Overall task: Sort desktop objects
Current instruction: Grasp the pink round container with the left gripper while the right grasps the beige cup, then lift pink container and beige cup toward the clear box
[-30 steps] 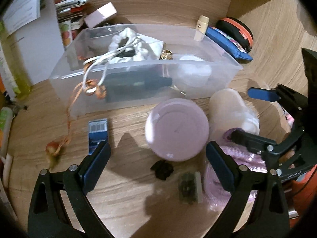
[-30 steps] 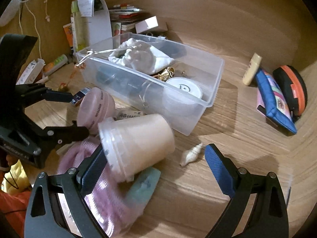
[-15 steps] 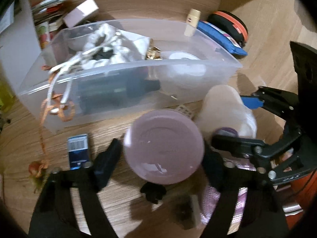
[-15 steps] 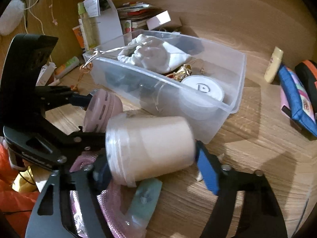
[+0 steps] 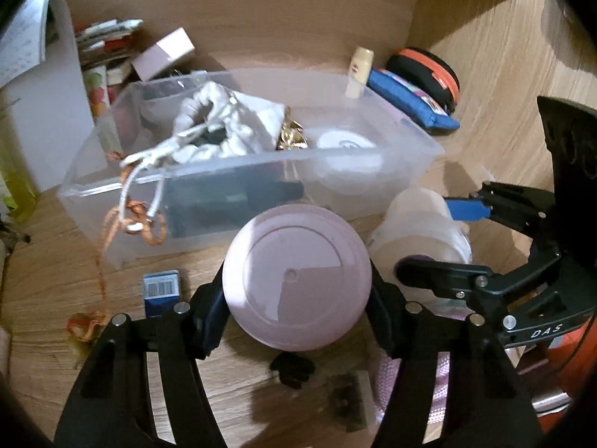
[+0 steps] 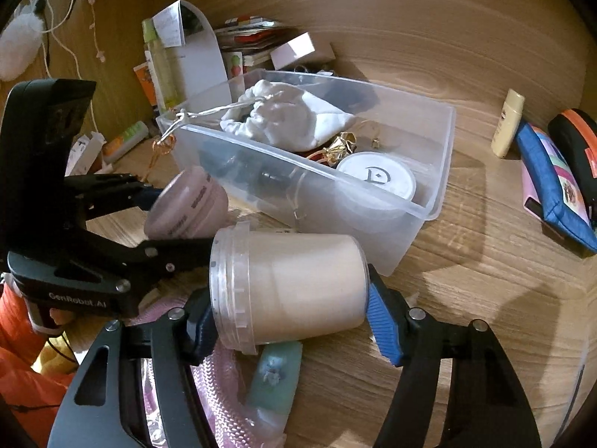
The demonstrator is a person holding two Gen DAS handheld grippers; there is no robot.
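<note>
Now both grippers, wide apart before, clamp: left gripper (image 5: 296, 304) on pink jar (image 5: 296, 276), right gripper (image 6: 291, 317) on cream jar (image 6: 291, 293)

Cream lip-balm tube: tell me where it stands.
The cream tube stands upright on the desk, far right in the right wrist view, between the clear bin and the blue pouch.
</note>
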